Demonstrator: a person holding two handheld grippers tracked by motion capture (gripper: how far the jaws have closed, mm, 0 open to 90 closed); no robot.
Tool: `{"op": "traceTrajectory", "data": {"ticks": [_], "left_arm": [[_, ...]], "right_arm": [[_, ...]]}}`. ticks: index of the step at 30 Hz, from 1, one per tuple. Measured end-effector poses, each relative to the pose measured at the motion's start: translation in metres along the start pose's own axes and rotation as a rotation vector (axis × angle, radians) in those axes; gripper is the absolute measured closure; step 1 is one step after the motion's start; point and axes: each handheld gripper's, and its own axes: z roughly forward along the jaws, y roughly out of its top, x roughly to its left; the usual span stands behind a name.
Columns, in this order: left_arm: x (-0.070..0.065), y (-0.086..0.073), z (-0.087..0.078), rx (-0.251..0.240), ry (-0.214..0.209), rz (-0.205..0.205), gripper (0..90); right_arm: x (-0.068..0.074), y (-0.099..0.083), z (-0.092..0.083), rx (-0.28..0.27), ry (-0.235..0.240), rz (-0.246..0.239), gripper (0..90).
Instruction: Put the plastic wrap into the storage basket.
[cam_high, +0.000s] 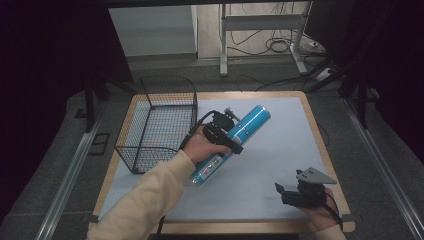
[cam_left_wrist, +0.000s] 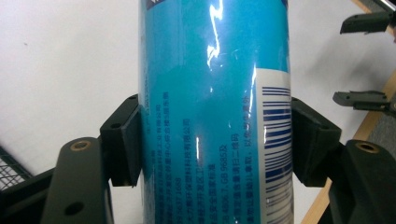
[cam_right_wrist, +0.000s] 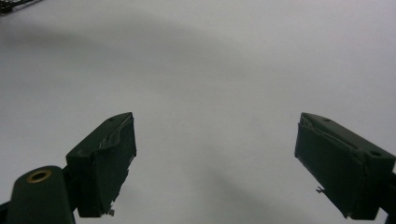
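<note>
Gripper (cam_high: 226, 134) in the person's left hand pinches a blue tube (cam_high: 235, 142) across its middle, both pads pressed against the glossy sides beside the barcode. That tube hangs tilted above the middle of the pale surface (cam_high: 280, 150), its capped end pointing far and right, just right of a black wire basket (cam_high: 160, 125). Near the right corner, the right gripper (cam_high: 287, 192) rests with jaws spread wide, nothing between them.

Left gripper (cam_high: 226, 134) clamped, arm reaching forward; right gripper (cam_right_wrist: 215, 163) jaws wide apart, low.
</note>
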Motion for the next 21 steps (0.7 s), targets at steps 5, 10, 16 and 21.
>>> {"op": "traceTrajectory", "data": {"ticks": [5,10,16,21], "left_arm": [[0.006,0.003,-0.006,-0.010,-0.012,-0.021,31.3],[0.010,0.005,-0.010,-0.014,-0.007,-0.032,31.3],[0.015,0.007,-0.015,-0.020,0.002,-0.043,31.3],[0.020,0.010,-0.020,-0.022,0.013,-0.041,31.3]], "right_arm": [[-0.001,0.000,-0.001,-0.008,-0.004,0.000,12.9],[0.000,0.001,-0.001,-0.009,-0.013,-0.009,12.9],[0.000,0.001,-0.001,-0.005,-0.012,-0.014,12.9],[-0.001,0.001,-0.001,-0.006,-0.012,-0.010,13.0]]}}
